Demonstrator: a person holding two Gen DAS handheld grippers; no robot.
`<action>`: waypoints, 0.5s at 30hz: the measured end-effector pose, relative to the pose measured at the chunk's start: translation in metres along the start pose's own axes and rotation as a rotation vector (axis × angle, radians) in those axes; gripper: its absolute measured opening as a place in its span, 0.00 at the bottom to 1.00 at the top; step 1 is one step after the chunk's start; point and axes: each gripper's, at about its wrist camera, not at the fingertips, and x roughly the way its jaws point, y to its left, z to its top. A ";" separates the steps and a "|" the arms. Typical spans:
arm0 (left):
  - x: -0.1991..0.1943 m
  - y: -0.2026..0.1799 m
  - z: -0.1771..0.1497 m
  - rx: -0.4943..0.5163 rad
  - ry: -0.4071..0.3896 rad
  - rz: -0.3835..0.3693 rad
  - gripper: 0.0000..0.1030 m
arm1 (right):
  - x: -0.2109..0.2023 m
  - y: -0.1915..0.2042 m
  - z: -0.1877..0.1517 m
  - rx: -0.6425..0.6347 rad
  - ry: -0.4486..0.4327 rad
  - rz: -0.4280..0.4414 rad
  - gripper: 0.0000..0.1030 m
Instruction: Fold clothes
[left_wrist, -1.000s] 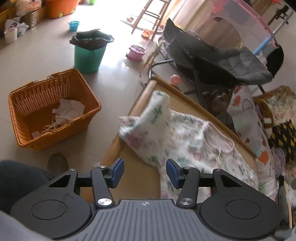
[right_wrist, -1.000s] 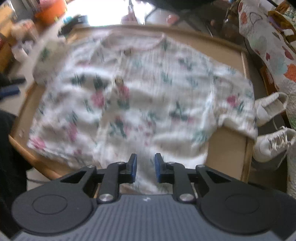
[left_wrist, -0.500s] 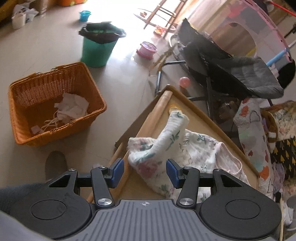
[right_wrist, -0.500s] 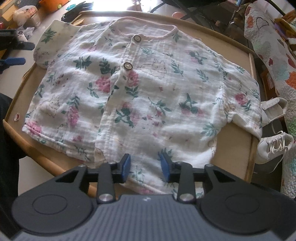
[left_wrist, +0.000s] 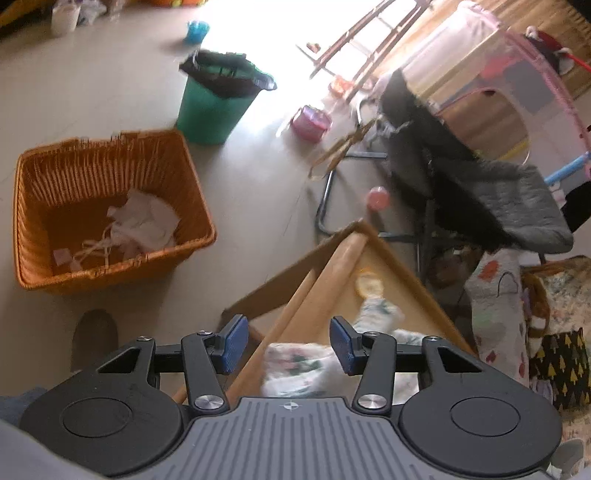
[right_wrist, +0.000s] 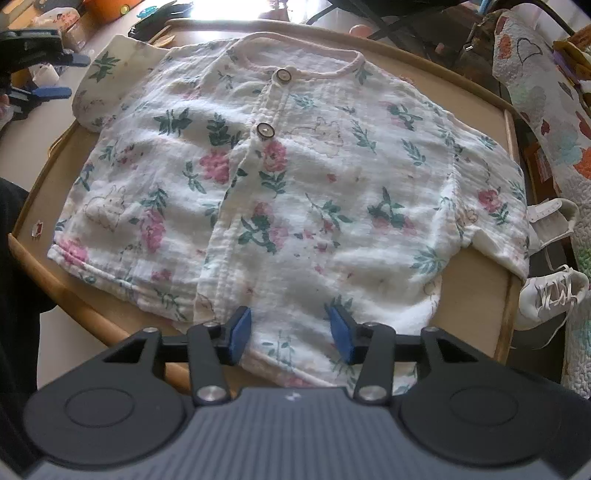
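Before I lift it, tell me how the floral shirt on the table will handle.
The floral shirt looks like thin crinkled gauze, so it will probably hang limp and sag from any pinch. It seems light for its spread. Its puckered weave should grip pads rather than slip, though pushing would likely bunch it on the table.

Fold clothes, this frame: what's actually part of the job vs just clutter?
In play:
- floral shirt, spread flat on the wooden table
- left hand-held gripper, jaws closing, over the shirt's sleeve
- right hand-held gripper, jaws opening, over the hem

Lying about:
- orange wicker basket
- green bin
- white sneakers
- pink ball
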 end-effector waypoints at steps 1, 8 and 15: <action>0.004 0.003 0.001 -0.004 0.020 0.001 0.48 | 0.000 0.000 0.000 -0.001 0.001 -0.001 0.47; 0.025 0.019 -0.001 -0.014 0.084 -0.033 0.42 | 0.001 0.001 0.002 -0.001 0.011 -0.005 0.48; 0.032 0.017 -0.011 0.037 0.066 -0.068 0.10 | 0.002 0.002 0.004 0.001 0.019 -0.008 0.49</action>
